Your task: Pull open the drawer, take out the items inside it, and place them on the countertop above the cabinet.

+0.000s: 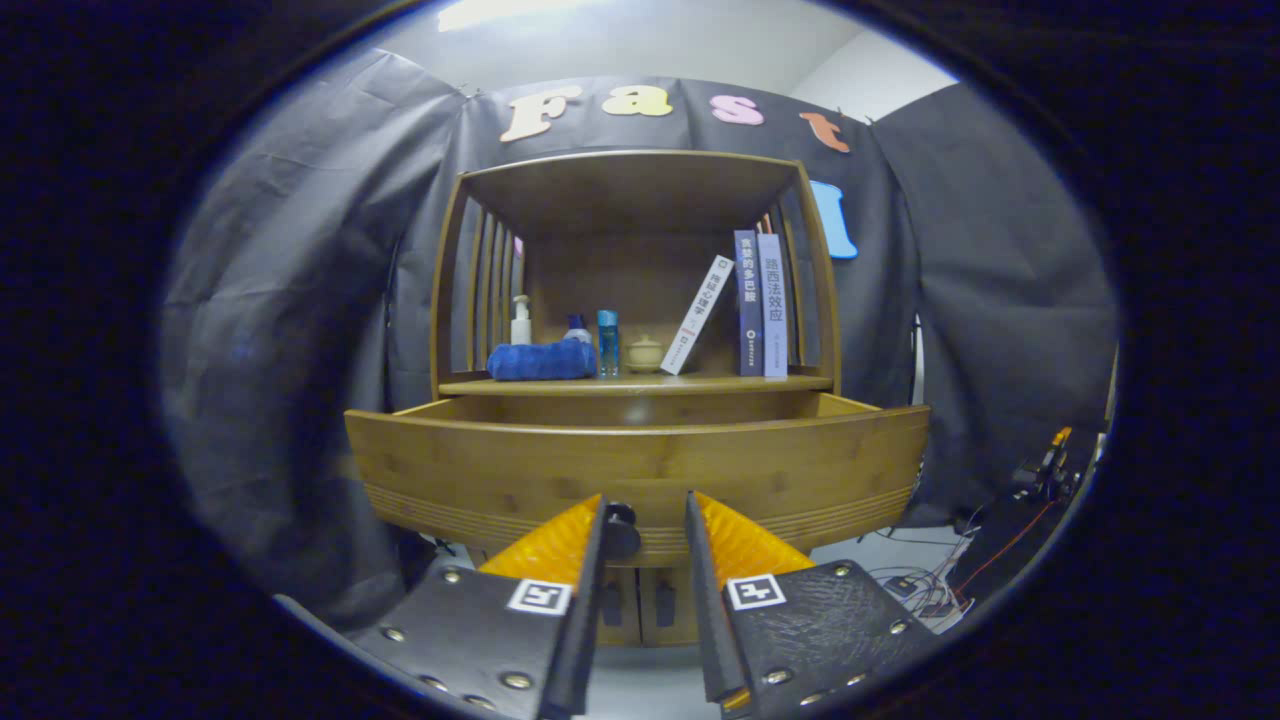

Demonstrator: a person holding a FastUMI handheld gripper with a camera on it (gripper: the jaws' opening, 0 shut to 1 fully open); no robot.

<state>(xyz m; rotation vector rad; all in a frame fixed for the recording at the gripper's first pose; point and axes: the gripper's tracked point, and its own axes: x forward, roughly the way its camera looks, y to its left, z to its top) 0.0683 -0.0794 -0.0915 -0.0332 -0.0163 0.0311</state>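
Looking straight at the wooden drawer [640, 465], it's pulled out toward me with its long front panel running side to side, right under the countertop [636, 384] where a blue towel [540, 360], some bottles [607, 342] and three books [757, 304] sit. My gripper [645, 510] has its fingers parted a bit around the dark knob [620, 530], holding nothing. Book spines have print, too small to read.

Three books [745, 305] stand rightward, cables [925, 585] on the floor.
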